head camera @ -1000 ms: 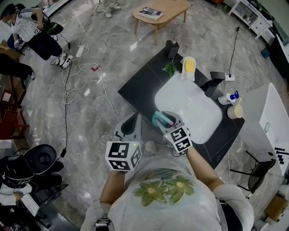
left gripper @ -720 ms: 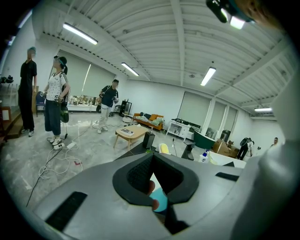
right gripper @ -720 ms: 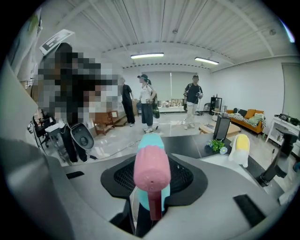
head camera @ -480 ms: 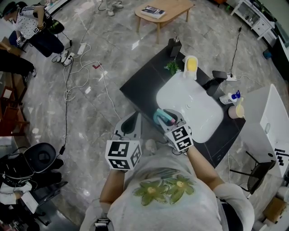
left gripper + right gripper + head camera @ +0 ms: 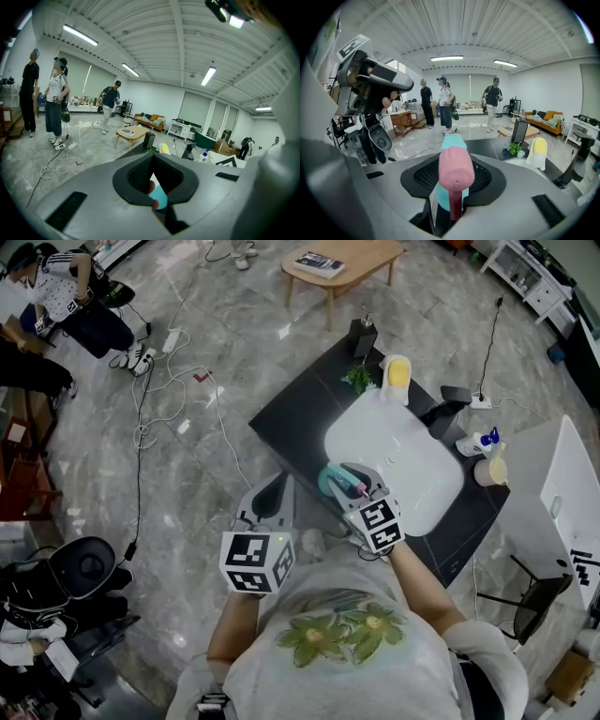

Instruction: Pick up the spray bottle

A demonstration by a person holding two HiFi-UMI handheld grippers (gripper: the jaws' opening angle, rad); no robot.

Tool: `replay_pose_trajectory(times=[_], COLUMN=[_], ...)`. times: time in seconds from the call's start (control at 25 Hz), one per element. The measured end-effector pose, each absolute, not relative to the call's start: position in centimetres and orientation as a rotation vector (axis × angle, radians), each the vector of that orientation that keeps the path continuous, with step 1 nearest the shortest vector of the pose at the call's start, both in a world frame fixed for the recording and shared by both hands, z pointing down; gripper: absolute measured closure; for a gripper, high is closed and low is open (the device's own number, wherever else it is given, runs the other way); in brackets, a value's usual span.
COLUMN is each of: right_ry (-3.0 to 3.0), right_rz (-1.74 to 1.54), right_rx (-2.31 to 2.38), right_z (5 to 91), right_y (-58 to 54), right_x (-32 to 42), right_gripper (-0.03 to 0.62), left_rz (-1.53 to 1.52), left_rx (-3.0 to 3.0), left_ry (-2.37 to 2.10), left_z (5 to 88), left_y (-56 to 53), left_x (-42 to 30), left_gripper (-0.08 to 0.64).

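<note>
The spray bottle (image 5: 331, 486) is teal with a pink head. It lies between the jaws of my right gripper (image 5: 343, 484), above the front edge of the black table (image 5: 291, 418). In the right gripper view its pink head (image 5: 453, 168) faces the camera and the teal body fills the gap of that gripper (image 5: 451, 187). These jaws have just been opening slightly, and the bottle stays gripped between them. My left gripper (image 5: 267, 505) hangs left of the table with its jaws together on nothing. The left gripper view shows the teal bottle (image 5: 159, 196) through its own gripper's (image 5: 157, 190) cutout.
A white basin (image 5: 394, 451) covers much of the table. Behind it stand a yellow-and-white container (image 5: 394, 376), a small plant (image 5: 356, 381) and a dark dispenser (image 5: 362, 337). A blue-capped bottle (image 5: 480, 442) and a cup (image 5: 489, 472) sit at the right. Cables (image 5: 155, 418) trail across the floor.
The right gripper, with the bottle in it, has edged slightly further over the table. The left gripper has not moved.
</note>
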State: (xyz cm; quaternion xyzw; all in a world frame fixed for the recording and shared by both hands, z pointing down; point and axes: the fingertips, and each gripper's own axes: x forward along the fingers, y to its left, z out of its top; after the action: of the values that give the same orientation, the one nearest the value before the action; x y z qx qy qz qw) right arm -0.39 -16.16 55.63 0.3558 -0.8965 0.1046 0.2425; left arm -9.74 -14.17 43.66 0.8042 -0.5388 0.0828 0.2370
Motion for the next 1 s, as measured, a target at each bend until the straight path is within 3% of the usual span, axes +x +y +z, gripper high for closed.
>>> replay_pose_trajectory(times=[1.0], right_ry=[-2.613], right_rz=[0.112], right_rx=[0.922], right_z=[44.8], right_y=[-14.4], right_x=[-1.4], right_gripper=[0.454], left_rz=[0.193], left_rx=[2.228], left_ry=[-1.48], left_z=[42.8], left_y=[-12.9], left_x=[-8.4], left_gripper=[0.551])
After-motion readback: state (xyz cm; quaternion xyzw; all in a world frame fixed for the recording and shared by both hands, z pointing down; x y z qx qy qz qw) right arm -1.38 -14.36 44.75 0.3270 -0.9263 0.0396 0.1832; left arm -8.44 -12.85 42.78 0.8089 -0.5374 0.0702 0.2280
